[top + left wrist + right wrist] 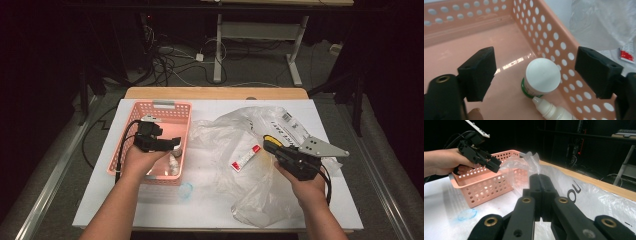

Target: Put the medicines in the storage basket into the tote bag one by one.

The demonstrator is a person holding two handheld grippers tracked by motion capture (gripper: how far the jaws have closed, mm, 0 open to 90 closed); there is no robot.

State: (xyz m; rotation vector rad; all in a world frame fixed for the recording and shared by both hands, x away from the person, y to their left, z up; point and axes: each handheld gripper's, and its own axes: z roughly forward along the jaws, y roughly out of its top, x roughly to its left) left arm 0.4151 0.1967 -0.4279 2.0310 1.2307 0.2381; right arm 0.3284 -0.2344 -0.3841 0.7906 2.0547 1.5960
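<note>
My left gripper (169,143) hangs open over the near right corner of a pink perforated basket (161,106). In the left gripper view its jaws stand wide apart above a white jar with a green band (542,78) and a white dropper bottle (552,110), both on the basket floor (486,42). My right gripper (271,144) is shut, with its tips over a crumpled clear plastic bag (235,130). In the right gripper view the closed jaws (539,179) point at the bag (589,195); whether they pinch film I cannot tell. A white tube with a red cap (245,158) lies in the bag.
A small blue ring (185,190) lies on the white tabletop (150,210) in front of the basket. The bag spreads over the table's right half. Beyond the wooden far edge (215,92) are a dark floor with cables and desk legs.
</note>
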